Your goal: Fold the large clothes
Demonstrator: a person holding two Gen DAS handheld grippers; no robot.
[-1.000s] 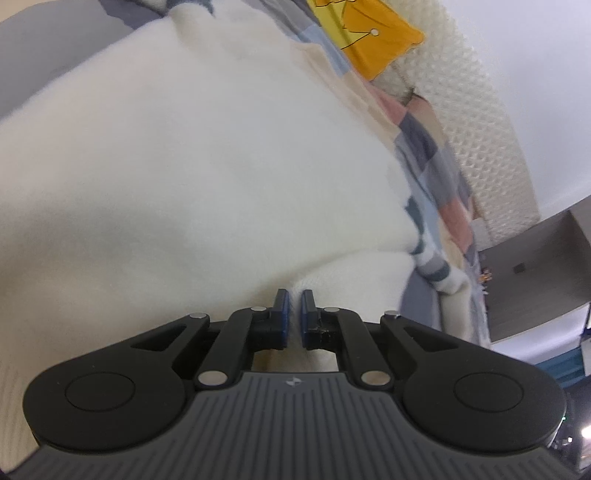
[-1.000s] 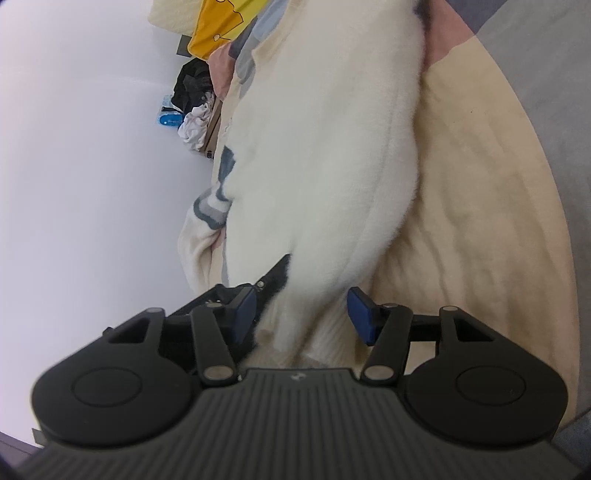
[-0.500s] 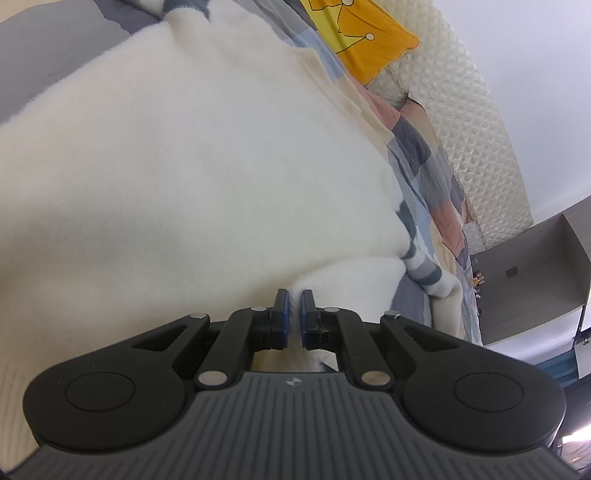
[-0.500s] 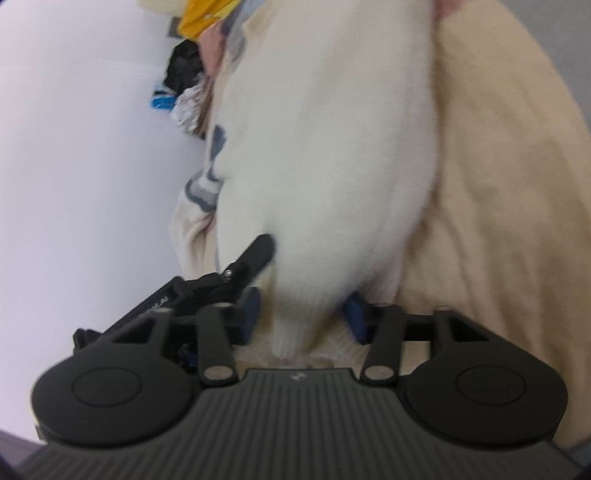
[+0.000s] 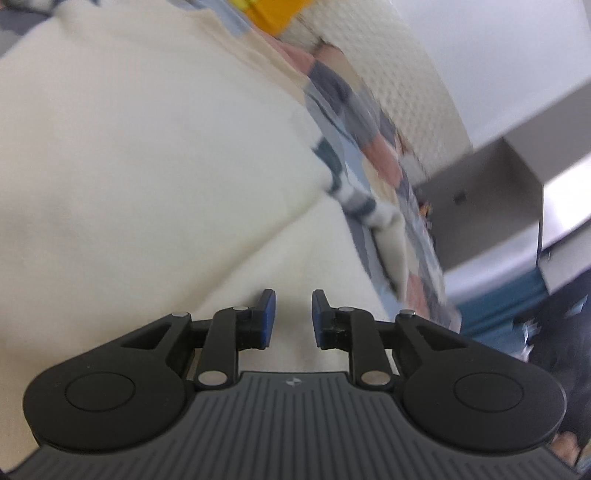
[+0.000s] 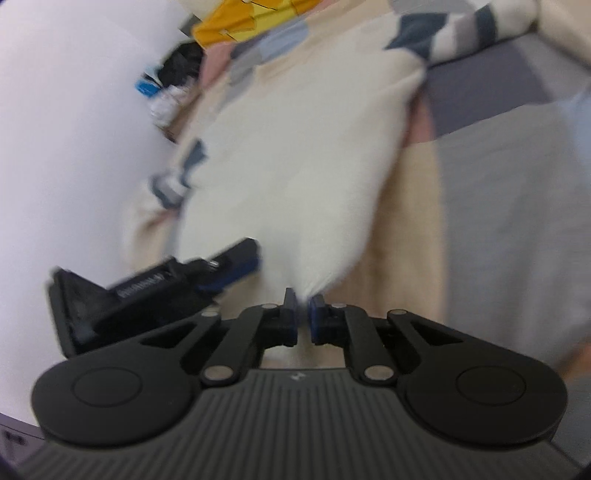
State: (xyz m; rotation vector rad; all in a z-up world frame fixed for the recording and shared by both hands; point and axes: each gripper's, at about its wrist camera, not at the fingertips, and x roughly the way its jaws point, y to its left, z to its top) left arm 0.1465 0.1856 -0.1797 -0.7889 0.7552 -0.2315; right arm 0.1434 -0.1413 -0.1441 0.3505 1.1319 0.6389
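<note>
Here the right tool [image 6: 303,319] is pinched tight on a corner of the fluffy white sweater [image 6: 295,166]; its jaws have just been closing. The left tool [image 5: 289,319] has just been opening, and its blue pads [image 5: 266,317] now stand a little apart, with the sweater under them but not pressed. The sweater lies spread on a bed [image 6: 498,221], and its striped cuff [image 5: 354,199] sits at the far edge. Bare cover shows beside the sweater. Both pictures are blurry. Farther off lie a yellow pillow [image 6: 236,22] and a bumpy white headboard [image 5: 399,74]. A white wall [image 6: 74,129] stands beside the bed.
</note>
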